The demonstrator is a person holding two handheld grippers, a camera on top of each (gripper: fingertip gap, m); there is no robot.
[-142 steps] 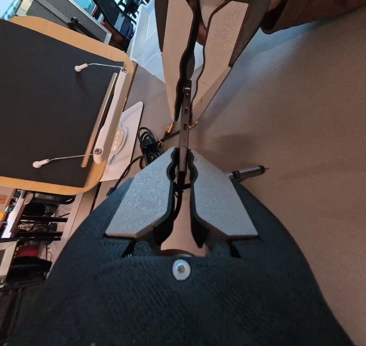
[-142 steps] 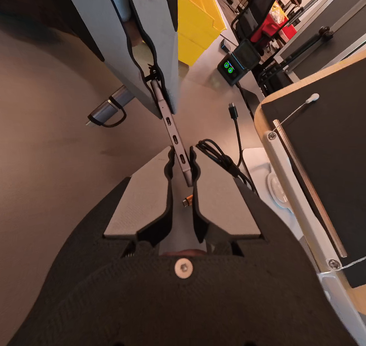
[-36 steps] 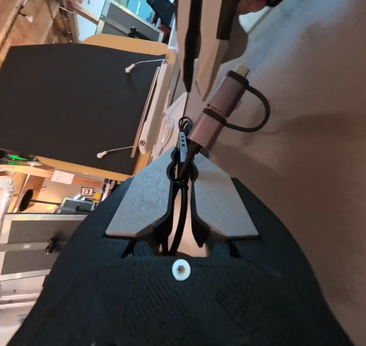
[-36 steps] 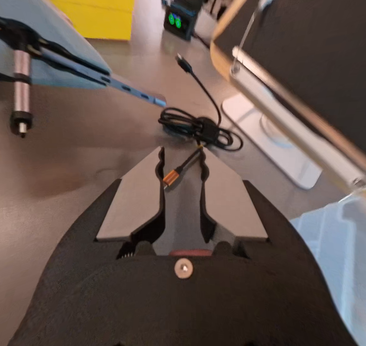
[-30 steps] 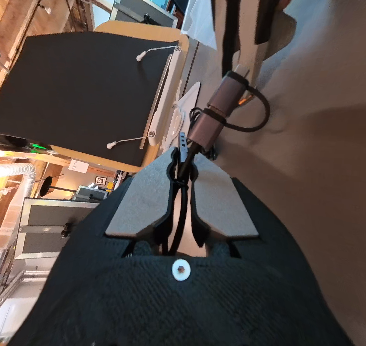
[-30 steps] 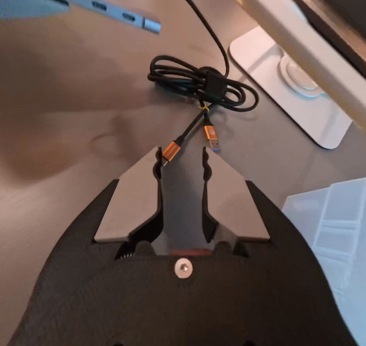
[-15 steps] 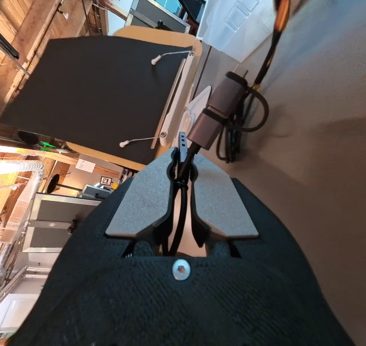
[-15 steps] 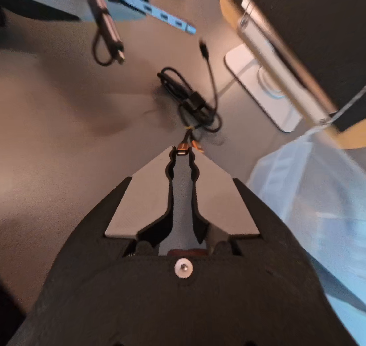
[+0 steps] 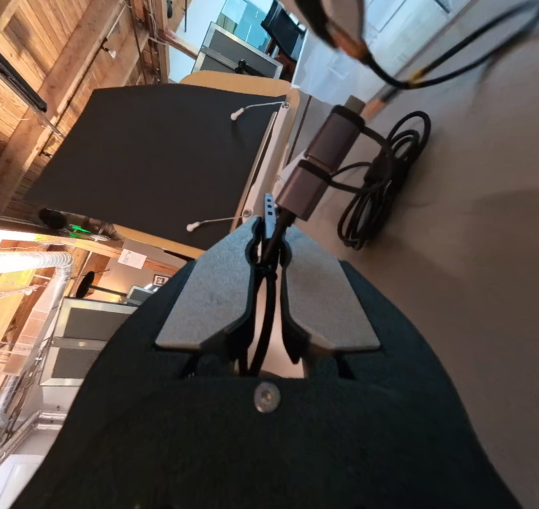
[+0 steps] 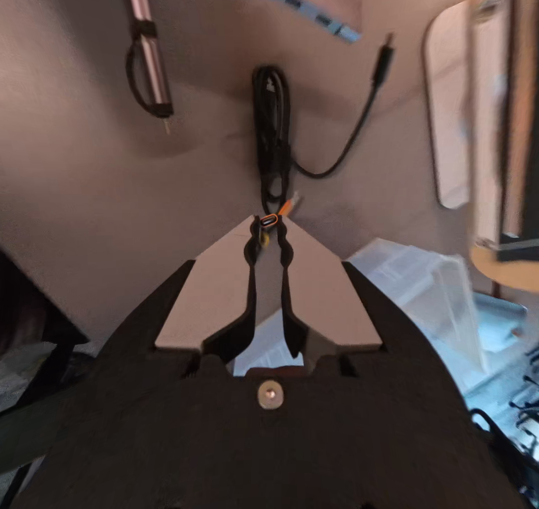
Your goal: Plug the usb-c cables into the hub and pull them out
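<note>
My left gripper (image 9: pixel 269 231) is shut on the thin grey-blue hub (image 9: pixel 269 215), seen edge-on at its tips, with the hub's black lead running back between the fingers. The hub's brown-grey connector with its adapter (image 9: pixel 320 171) hangs ahead of the tips. My right gripper (image 10: pixel 267 228) is shut on the orange USB-C plug (image 10: pixel 269 220), held above the table. That plug (image 9: pixel 350 46) shows blurred at the top of the left wrist view. Its black cable lies coiled (image 10: pixel 272 133) on the table. The hub (image 10: pixel 306 8) is far off at the top of the right wrist view.
A black panel (image 9: pixel 151 156) on a white stand (image 10: pixel 446 110) stands along one side. A clear plastic box (image 10: pixel 408 290) lies near the right gripper. A second orange plug (image 10: pixel 288 206) and a loose black plug end (image 10: pixel 383 57) belong to the same cable bundle.
My right gripper has shut on the orange USB-C plug and lifted it off the table, turning as it rose. My left gripper keeps its hold on the hub and has shifted slightly.
</note>
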